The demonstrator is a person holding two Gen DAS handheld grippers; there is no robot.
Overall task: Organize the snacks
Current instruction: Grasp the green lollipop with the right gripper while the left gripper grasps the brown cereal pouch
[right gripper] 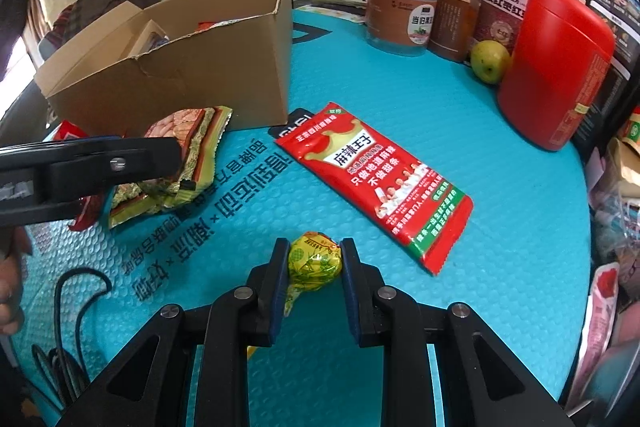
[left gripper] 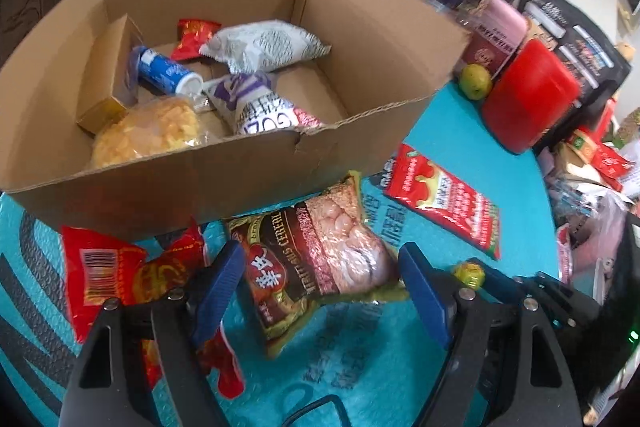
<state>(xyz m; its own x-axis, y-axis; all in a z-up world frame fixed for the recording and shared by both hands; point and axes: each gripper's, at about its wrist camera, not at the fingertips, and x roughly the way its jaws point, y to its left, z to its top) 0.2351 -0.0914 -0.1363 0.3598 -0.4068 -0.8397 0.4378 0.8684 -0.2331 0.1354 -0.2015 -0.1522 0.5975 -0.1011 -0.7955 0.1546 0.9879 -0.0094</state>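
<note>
Right claw (right gripper: 314, 259) clamped on green-yellow candy (right gripper: 315, 261), low over teal mat (right gripper: 500, 163). Left claw (left gripper: 320, 275) spread wide, straddling cereal bag (left gripper: 316, 259), pads not touching it. Box (left gripper: 248, 167) just beyond, half full of snacks. Red packet (right gripper: 376, 183) flat on mat, right of box. Far right: red tin (right gripper: 556, 67), green fruit (right gripper: 490, 61), jars (right gripper: 400, 11). White wall behind.

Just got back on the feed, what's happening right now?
Snacks are being packed into the box. The right gripper is shut on a yellow candy on the mat. The left gripper is open around the cereal bag, not yet gripping. A red packet lies loose beside it.
</note>
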